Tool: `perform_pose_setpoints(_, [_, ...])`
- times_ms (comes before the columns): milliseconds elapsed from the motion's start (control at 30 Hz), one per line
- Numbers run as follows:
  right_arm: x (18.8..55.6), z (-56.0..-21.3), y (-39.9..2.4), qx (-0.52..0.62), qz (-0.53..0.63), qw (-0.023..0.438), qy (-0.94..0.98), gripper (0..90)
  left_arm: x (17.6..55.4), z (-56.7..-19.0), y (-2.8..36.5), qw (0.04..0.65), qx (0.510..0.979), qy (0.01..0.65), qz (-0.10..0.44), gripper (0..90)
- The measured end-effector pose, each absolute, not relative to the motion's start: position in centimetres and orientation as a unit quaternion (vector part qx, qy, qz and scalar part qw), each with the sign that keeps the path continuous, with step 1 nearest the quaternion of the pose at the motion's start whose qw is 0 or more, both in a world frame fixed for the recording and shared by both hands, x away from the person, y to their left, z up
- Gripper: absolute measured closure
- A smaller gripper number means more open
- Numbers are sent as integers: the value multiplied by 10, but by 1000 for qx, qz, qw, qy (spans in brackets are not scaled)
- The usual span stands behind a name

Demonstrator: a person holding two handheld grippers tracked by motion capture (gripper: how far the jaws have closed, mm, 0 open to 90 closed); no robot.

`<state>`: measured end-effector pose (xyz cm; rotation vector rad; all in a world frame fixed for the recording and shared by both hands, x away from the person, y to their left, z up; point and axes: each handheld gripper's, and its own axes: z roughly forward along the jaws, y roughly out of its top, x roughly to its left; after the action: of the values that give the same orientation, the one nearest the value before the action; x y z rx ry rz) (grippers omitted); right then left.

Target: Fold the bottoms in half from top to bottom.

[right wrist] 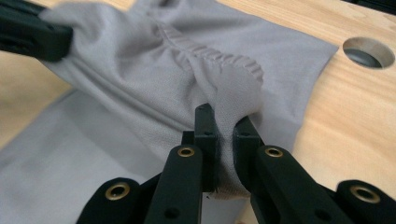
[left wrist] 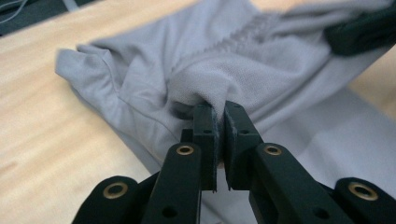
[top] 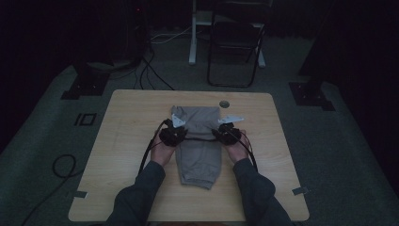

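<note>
A grey garment [top: 200,141], pants with a gathered waistband, lies folded lengthwise on the wooden table [top: 127,127]. My left gripper [top: 181,136] is shut on the cloth at the garment's left edge; in the left gripper view its jaws pinch a fold of grey fabric [left wrist: 205,88]. My right gripper [top: 220,135] is shut on the right edge; the right gripper view shows cloth [right wrist: 233,93] bunched between its jaws next to the elastic waistband [right wrist: 210,51]. The fabric between both grippers is lifted off the lower layer. Each view shows the other gripper at its top corner.
A round cable hole [top: 224,103] sits in the table just beyond the garment's far right corner. A dark chair [top: 235,42] and a white stand leg [top: 192,33] are on the floor beyond the table. Cables trail from both grippers.
</note>
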<state>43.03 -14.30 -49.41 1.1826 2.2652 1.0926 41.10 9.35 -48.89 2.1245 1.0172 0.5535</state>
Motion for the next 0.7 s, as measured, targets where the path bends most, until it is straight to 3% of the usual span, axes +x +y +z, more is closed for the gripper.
perform_pose_setpoints(133, [414,-522,-145,419,355,162,820,842,404,-529,92,314,842,397,186,834])
perform_pose_setpoints(233, [416,-536,-145,430,354,144,818,830,402,-531,92,322,840,396,185,811])
perform_pose_setpoints(367, [418,-527,-147,423,340,142,828,656,403,-522,98,323,839,399,180,688])
perform_pose_setpoints(467, [417,-514,-155,429,372,146,810,590,402,-510,107,348,827,403,182,623])
perform_pose_setpoints(600, [424,-502,-161,443,391,159,791,582,406,-499,114,359,816,410,192,606])
perform_pose_setpoints(700, [444,-494,-161,461,382,176,782,647,429,-491,115,353,803,435,203,606])
